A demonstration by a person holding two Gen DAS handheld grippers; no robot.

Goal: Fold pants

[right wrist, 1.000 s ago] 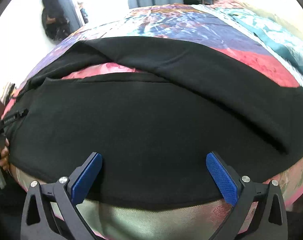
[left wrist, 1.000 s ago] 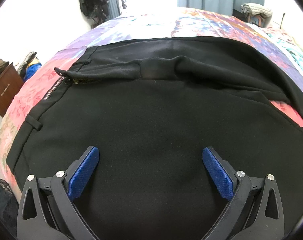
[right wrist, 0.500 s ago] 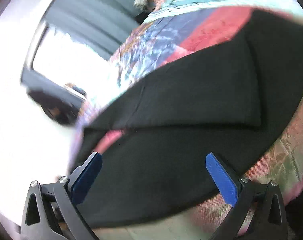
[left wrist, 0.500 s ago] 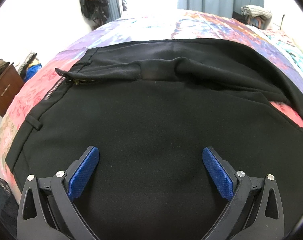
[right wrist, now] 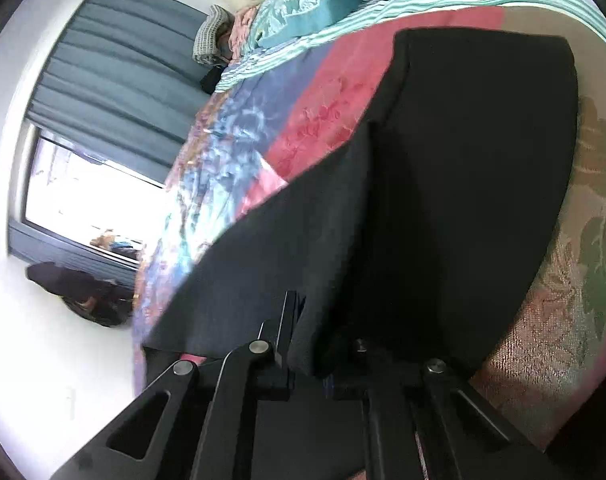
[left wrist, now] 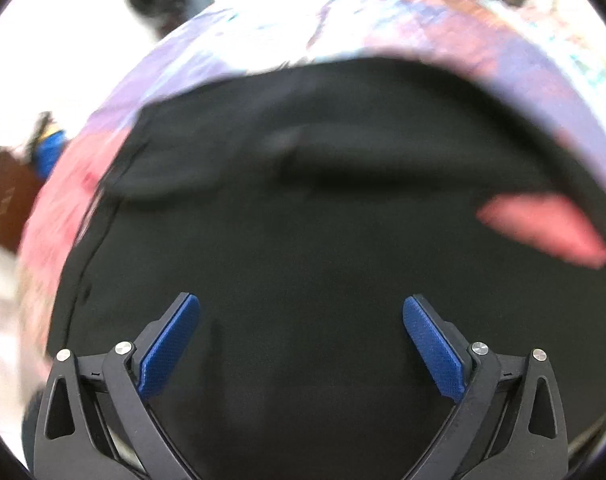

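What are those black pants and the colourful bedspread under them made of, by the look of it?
The black pants look like a matte woven cloth, perhaps a polyester blend: no sheen, crisp straight edges. The bedspread looks like a satiny jacquard, with raised, shiny leaf patterns. The right gripper is pinching the pants.

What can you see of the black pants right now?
The black pants look like matte woven fabric, spread on the patchwork bedspread. In the blurred left wrist view the cloth fills the frame under the open left gripper, with a raised fold across the upper part. The right gripper is shut on an edge of the cloth, which drapes from it.
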